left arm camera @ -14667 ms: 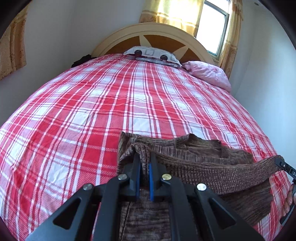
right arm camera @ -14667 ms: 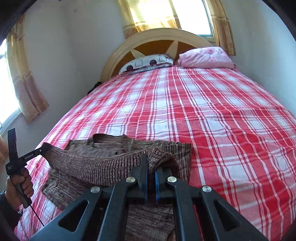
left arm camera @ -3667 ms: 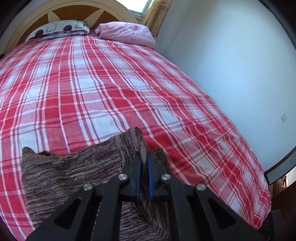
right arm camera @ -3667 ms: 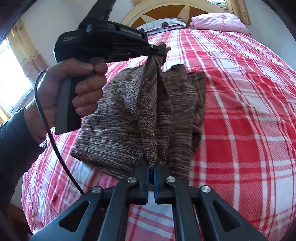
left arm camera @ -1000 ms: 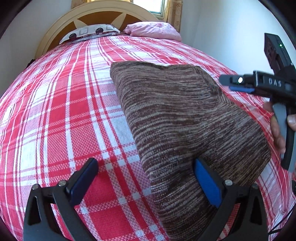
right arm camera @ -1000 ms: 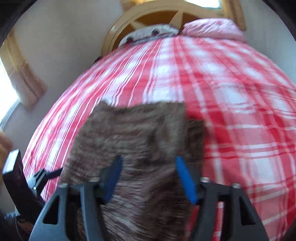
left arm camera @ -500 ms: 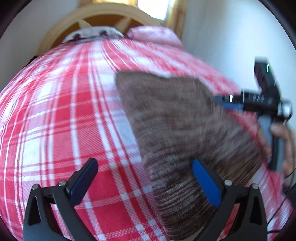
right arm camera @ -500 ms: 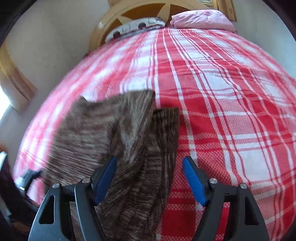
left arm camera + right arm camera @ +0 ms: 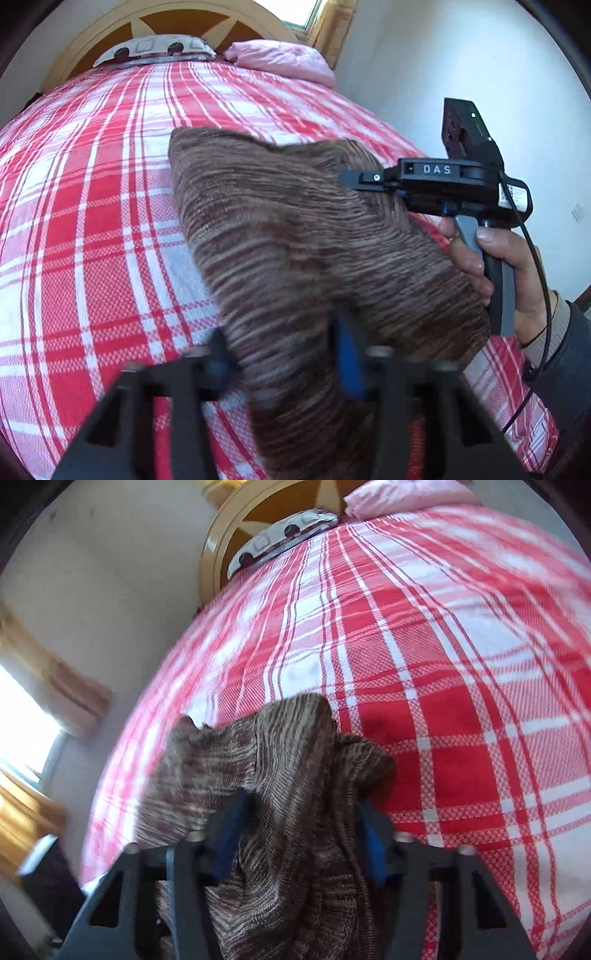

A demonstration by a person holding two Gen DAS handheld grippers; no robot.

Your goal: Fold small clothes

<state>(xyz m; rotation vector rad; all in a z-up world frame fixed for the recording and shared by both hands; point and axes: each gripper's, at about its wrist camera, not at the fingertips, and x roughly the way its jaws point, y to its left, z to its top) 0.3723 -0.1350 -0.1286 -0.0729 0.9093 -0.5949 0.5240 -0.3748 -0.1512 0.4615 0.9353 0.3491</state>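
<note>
A folded brown striped knit sweater point(image 9: 280, 221) lies on the red-and-white plaid bed point(image 9: 92, 221). My left gripper point(image 9: 282, 354) sits at the sweater's near left edge. Its jaws are closing, with a thick fold of knit filling the gap and touching both pads. In the right wrist view my right gripper point(image 9: 303, 827) is closing on the sweater point(image 9: 295, 760) too, and the fabric bunches up into ridges between its blue pads point(image 9: 369, 834). From the left wrist view the right gripper point(image 9: 351, 179) reaches in over the sweater's right side, held by a hand point(image 9: 509, 258).
A pink pillow point(image 9: 280, 59) and a patterned pillow point(image 9: 155, 46) lie against the arched wooden headboard point(image 9: 177, 22). A white wall point(image 9: 461, 55) runs close along the bed's right side. Curtained windows point(image 9: 22, 716) are on the left.
Both pairs of jaws have narrowed from wide apart to a tight gap around the knit. The right gripper has come down onto the sweater's edge, and the fabric there has bunched up.
</note>
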